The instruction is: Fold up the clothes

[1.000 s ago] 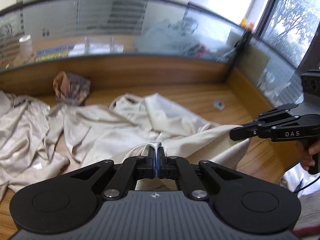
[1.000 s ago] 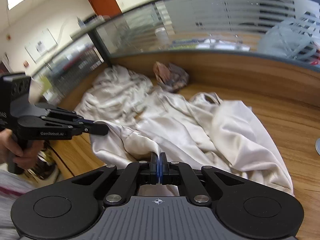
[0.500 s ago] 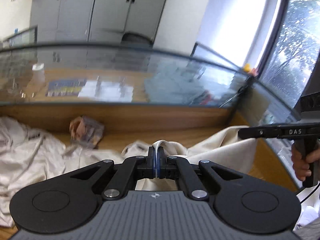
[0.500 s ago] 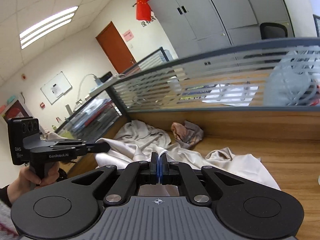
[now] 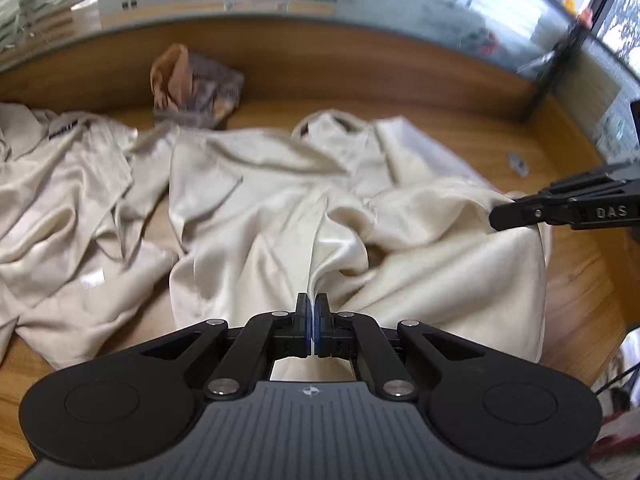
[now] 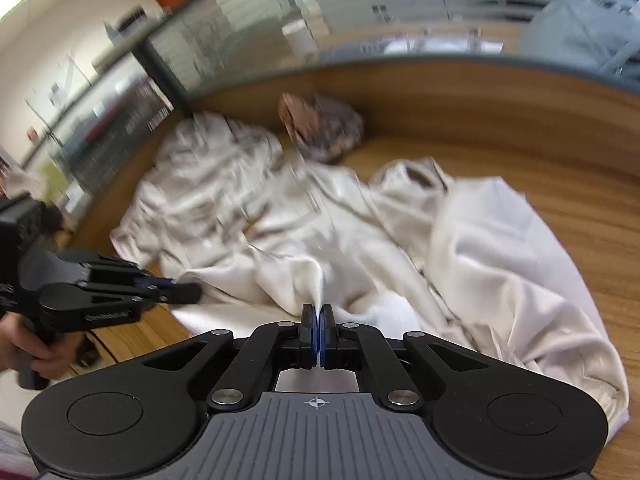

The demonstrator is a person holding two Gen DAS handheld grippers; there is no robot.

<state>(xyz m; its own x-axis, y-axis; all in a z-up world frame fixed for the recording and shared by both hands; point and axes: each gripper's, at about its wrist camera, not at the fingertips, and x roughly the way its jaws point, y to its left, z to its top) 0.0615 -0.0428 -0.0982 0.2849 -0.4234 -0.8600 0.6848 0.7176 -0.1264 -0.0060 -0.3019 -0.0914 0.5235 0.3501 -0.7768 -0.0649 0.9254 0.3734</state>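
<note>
Left gripper [image 5: 311, 307]: jaws pressed together on a pinch of the cream garment [image 5: 280, 216]. Right gripper [image 6: 318, 318]: jaws likewise closed, cloth ridging up from the pads. You hold two points along the garment's near hem, which sits at the near edge of the desk [image 5: 576, 292]; the body trails toward the back wall, collar farthest.

Judgement: spread-and-lay step. Keep both pinches level, draw them apart until the slack fold between them goes flat, then lower without dragging; the satiny cloth probably slides easily.

View differences: the left wrist view is sharp and shows a second cream garment [image 5: 60, 200] crumpled toward the left edge, plus a small grey object [image 5: 519, 162] by the right edge. The right wrist view is motion-blurred but shows the garment's right side hanging near the desk's front edge. Both show the patterned bundle [image 5: 196, 88] at the back wall.
</note>
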